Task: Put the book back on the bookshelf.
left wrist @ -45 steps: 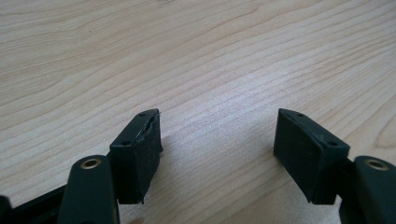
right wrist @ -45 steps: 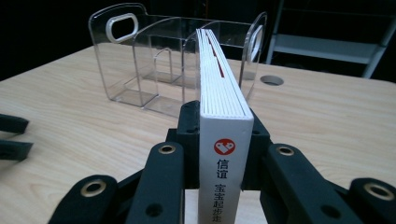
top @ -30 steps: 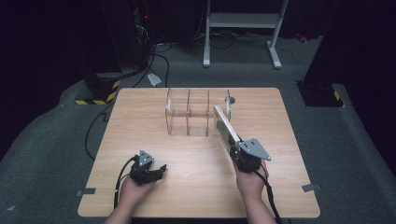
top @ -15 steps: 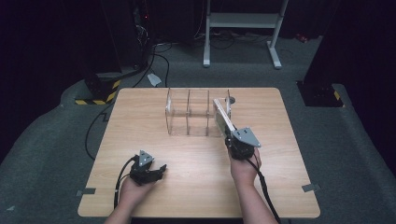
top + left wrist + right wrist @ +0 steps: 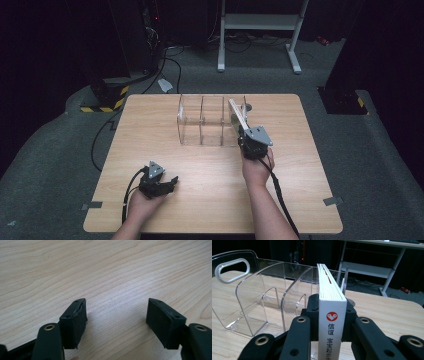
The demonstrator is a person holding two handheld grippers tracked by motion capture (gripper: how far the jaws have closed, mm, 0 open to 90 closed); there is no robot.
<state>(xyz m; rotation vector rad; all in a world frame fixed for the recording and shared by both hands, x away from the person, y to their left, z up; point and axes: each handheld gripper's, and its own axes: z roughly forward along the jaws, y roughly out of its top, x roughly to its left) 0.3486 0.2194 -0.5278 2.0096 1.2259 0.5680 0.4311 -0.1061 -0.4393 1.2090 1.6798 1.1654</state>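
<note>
The right gripper (image 5: 243,131), clamped on the white book (image 5: 331,315), has carried it forward to the clear rack (image 5: 202,120) just ahead — slotting looks imminent — while the left gripper (image 5: 165,185) rests wide, empty, on the table (image 5: 200,170).

Your table (image 5: 150,125): light wood, rectangular. Clear acrylic rack (image 5: 202,120) stands on it, just ahead-left of your right gripper (image 5: 245,131). Left gripper (image 5: 170,183) rests low over bare wood, near edge.

left gripper (image 5: 116,315) | fingers (image 5: 75,322) spread apart, nothing between | bare wooden table (image 5: 105,270) beneath
</note>
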